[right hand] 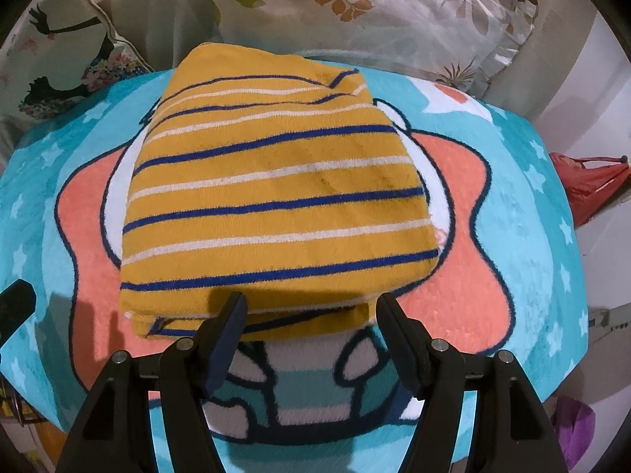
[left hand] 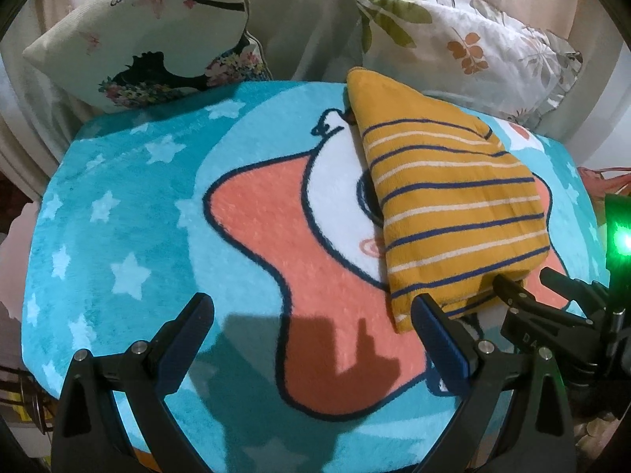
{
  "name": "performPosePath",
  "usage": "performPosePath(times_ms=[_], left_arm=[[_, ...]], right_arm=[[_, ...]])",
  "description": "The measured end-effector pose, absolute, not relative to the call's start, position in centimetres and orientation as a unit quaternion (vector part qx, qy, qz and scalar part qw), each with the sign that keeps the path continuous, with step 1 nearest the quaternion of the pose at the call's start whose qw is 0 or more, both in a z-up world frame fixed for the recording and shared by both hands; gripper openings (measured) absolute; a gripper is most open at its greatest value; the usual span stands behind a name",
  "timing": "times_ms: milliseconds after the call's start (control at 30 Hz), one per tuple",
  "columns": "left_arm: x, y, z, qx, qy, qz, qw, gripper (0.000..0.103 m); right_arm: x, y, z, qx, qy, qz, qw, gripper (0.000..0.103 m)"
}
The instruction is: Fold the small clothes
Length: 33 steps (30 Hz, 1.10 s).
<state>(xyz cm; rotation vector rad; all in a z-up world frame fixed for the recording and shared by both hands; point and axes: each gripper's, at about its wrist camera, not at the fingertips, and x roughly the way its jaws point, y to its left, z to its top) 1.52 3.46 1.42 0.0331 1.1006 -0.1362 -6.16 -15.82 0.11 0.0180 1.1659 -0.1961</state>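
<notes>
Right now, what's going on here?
A person with a hand-held tool in each hand is folding a small mustard striped garment on a blue cartoon mat. The garment already lies folded into a compact stack. The right tool is open, its fingers at the garment's near edge, gripping nothing. The left tool is also open, over bare mat beside the garment. Two printed cushions lean behind the mat.

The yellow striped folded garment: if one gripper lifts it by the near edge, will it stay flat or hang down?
The yellow striped folded knit garment looks soft, so it would probably droop. Its stacked layers may slide open. On the fluffy blue cartoon mat, pushing would likely bunch it.
</notes>
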Motion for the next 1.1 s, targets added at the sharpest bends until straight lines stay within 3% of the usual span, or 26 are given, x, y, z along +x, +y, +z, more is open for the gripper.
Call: performPosePath(times_ms=[1100], left_arm=[[3.0, 7.0, -0.4, -0.008, 0.55, -0.073, 0.832, 0.1]], right_arm=[[-4.7, -11.8, -0.7, 0.003, 0.557, -0.097, 0.825, 0.075]])
